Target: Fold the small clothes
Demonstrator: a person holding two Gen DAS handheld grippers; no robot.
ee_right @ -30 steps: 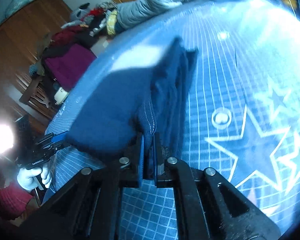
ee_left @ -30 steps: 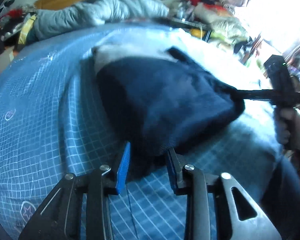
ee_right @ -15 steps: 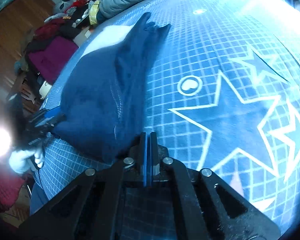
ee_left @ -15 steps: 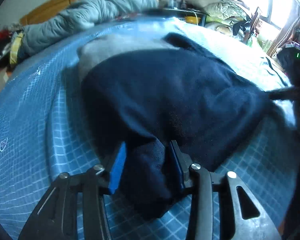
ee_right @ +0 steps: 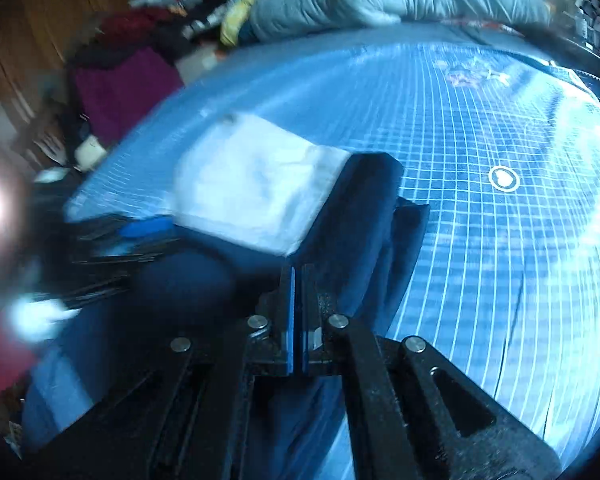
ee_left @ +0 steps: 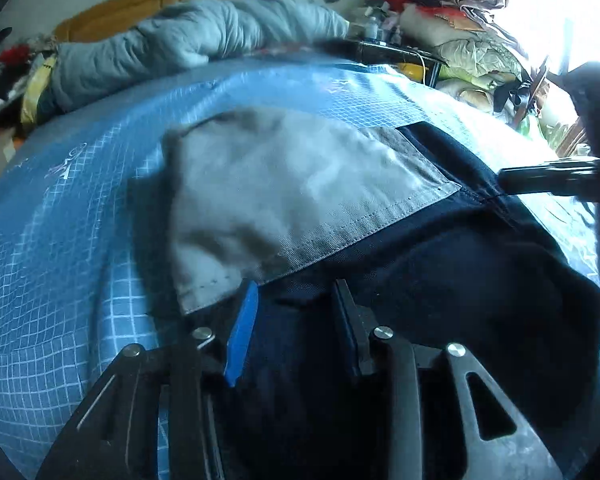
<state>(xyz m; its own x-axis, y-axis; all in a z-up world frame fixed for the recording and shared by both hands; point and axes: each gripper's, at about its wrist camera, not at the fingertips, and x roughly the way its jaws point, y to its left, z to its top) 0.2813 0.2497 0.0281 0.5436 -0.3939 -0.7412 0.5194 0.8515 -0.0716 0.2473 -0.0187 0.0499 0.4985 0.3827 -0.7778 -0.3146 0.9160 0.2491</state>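
garment: a small navy piece with a grey panel (ee_left: pixel 284 196) is lying flat-ish on the blue grid bedsheet (ee_left: pixel 60 240), looks like little shorts or trousers, honestly can't tell which

left gripper (ee_left: pixel 296 320): fingers are sitting apart with navy cloth (ee_left: pixel 440 280) bunched in the gap between them, nothing clamped as far as I can see

right gripper (ee_right: pixel 298 312): pads are pressed together, and it's looking like they're pinching the near edge of the navy cloth (ee_right: pixel 364 216), though the blur is making that a judgement call

where it's lying: garment is stretching out ahead of both grippers, the left one at the near hem, the right one coming in from the side

key relation: the long axis seems to be running away from the left gripper toward the grey headboard-side duvet (ee_left: pixel 204 36), with the grey panel on the far half, so I'm guessing any fold is going to be near edge over far

nearer hand: left is right on top of the near hem, so it's the one better placed to grab

progress: I'm reading this as mid-fold, with more folding still to be done
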